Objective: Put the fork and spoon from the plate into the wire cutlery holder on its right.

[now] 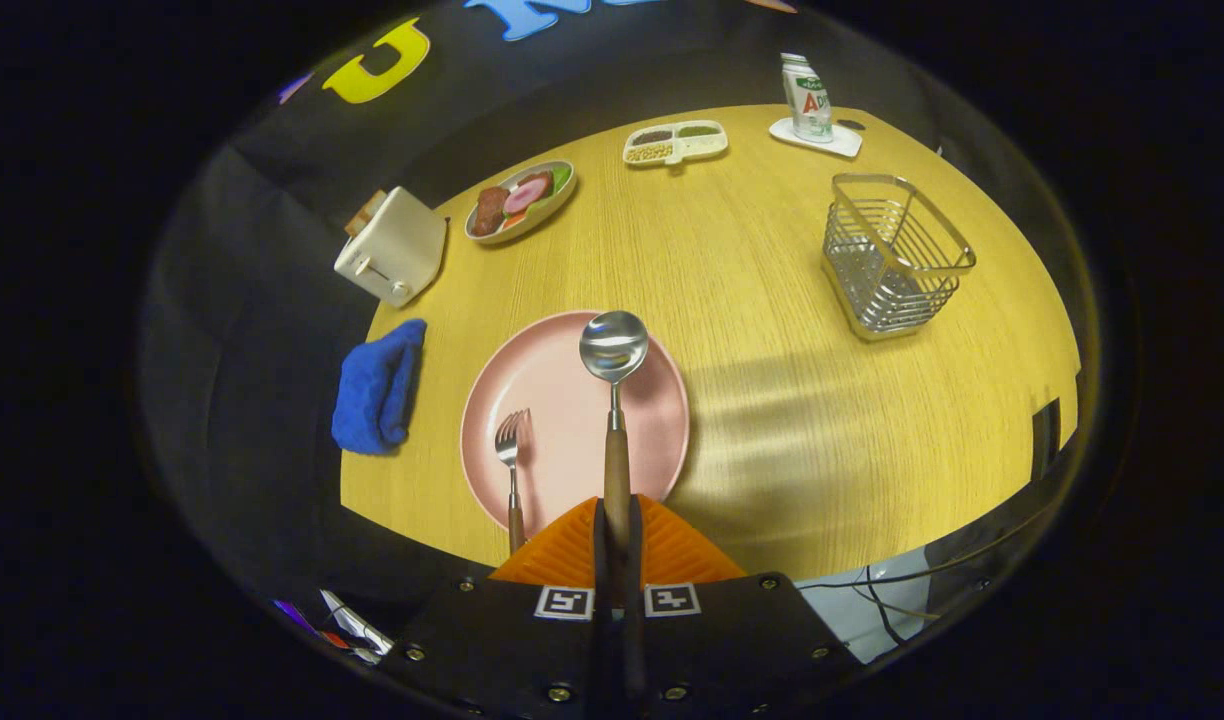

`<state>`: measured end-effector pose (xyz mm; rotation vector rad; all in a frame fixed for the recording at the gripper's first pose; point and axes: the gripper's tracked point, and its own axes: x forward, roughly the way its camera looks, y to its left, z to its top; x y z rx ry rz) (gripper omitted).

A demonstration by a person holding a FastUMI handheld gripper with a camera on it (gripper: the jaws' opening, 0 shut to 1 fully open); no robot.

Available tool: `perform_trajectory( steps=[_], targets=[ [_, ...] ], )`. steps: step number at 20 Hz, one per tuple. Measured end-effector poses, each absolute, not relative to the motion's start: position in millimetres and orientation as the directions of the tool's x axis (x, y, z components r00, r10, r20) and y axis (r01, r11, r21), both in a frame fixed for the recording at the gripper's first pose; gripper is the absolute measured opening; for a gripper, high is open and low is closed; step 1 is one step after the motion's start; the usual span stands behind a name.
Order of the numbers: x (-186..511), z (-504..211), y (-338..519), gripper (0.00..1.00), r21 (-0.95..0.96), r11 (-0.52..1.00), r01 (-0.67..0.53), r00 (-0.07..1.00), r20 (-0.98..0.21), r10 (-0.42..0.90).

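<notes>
My gripper (617, 520) is shut on the wooden handle of the spoon (614, 345), which sticks out straight ahead of the fingers with its bowl held above the far rim of the pink plate (562, 400). The fork (511, 450) lies on the plate's left half, tines pointing away, its handle running under my left finger. The wire cutlery holder (894, 255) stands upright on the wooden table (792, 400), well beyond the fingers and to the right of the plate. It has nothing in it that I can see.
A blue cloth (377, 388) lies left of the plate. Further back are a white toaster (392, 247), a bowl of food (520, 200), a divided dish (675, 141) and a carton on a white coaster (808, 98).
</notes>
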<state>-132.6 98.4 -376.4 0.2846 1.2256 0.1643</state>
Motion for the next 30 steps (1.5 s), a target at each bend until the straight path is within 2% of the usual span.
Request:
perform_trajectory(
  steps=[5, 8, 14, 21, 28, 30],
  targets=[
    [-93, -333, 42, 0.04, 0.278, 0.955, 0.108, 0.428, -0.879, 0.208],
    [-80, -319, -2, 0.04, 0.232, 0.959, 0.164, 0.449, -0.883, 0.138],
    [-86, -325, -60, 0.04, 0.167, 0.948, 0.271, 0.368, -0.928, 0.058],
    [-88, -335, -75, 0.04, 0.116, 0.957, 0.267, 0.267, -0.963, 0.042],
    [-69, -322, -78, 0.11, 0.143, 0.953, 0.268, 0.302, -0.952, 0.058],
    [-68, -319, -81, 0.19, 0.146, 0.949, 0.279, 0.312, -0.948, 0.054]
  ],
)
